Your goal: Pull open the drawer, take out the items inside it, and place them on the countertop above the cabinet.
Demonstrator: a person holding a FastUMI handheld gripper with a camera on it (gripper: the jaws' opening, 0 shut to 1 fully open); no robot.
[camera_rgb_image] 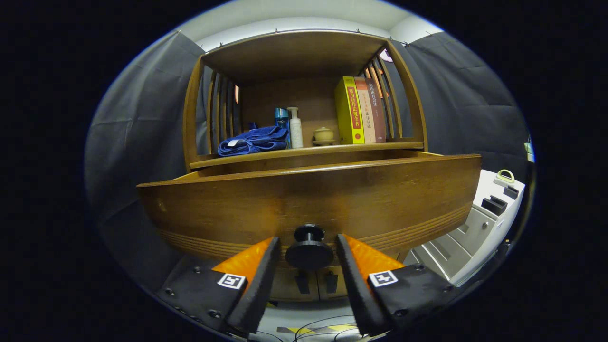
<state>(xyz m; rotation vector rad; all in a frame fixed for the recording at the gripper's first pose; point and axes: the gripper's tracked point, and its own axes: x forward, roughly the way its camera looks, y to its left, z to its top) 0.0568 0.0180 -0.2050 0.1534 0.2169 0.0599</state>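
The drawer fills the space directly ahead of me, a wide wooden front pulled some way out of the cabinet, so its top edge stands forward of the shelf above. A round dark knob sits low in the middle of the drawer front, right between my two fingers. My gripper is part open: the fingers flank the knob with a narrow gap on each side, and I cannot see either one pressing on it, so I judge that I hold nothing.

From this low angle the inside of the drawer is hidden, so I cannot tell what lies in it.

Above the drawer is the countertop, a wooden shelf under a slatted canopy. On it, from one side to the other, lie a folded blue towel, a blue bottle, a white pump bottle, a small lidded cup and a row of upright books. A white cabinet stands off to the side, well apart.

The risks, as I judge them: the countertop is already crowded, so anything set down could knock over the bottles or the cup. If the drawer is not out far enough, my fingers may catch the shelf edge when I reach in.
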